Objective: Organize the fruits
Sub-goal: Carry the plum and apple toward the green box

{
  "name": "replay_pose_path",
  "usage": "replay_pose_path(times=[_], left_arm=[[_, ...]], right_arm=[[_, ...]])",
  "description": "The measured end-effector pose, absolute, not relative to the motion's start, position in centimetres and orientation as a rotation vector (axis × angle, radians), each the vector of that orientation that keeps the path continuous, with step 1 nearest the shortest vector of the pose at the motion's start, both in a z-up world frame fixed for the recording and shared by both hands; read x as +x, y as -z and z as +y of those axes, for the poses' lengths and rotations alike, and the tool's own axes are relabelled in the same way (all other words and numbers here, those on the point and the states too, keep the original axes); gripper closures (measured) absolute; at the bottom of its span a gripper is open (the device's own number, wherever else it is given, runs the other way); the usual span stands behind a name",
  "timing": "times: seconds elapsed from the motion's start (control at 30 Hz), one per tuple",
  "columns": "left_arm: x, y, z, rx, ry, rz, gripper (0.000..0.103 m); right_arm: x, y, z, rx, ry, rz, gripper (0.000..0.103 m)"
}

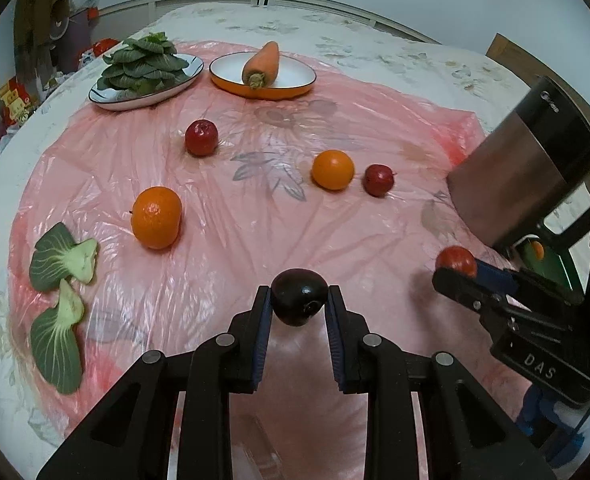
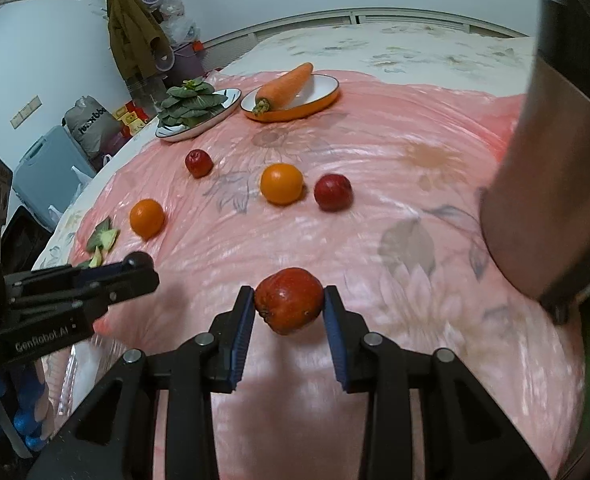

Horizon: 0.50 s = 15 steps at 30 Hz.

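My left gripper is shut on a dark plum and holds it above the pink sheet. My right gripper is shut on a red apple, also seen at the right of the left wrist view. On the sheet lie two oranges and two small red apples. In the right wrist view the oranges and red apples lie ahead, and the left gripper shows at the left.
A plate of green leaves and an orange-rimmed dish with a carrot stand at the back. Two loose green leaves lie at the left. A metal container stands at the right edge.
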<state>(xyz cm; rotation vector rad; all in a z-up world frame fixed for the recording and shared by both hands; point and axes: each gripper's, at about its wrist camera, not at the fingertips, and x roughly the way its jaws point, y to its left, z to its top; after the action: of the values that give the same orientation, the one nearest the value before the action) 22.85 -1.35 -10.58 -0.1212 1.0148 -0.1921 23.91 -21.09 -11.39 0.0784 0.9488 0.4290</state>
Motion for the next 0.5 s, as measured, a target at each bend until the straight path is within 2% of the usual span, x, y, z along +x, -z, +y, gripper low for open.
replay_pose_path(times=[0.5], left_arm=[[16.7,8.1,-4.4,-0.051,0.225,0.975,0.081]], right_arm=[[16.0,9.0,-24.3,0.093,-0.356,0.927,0.07]])
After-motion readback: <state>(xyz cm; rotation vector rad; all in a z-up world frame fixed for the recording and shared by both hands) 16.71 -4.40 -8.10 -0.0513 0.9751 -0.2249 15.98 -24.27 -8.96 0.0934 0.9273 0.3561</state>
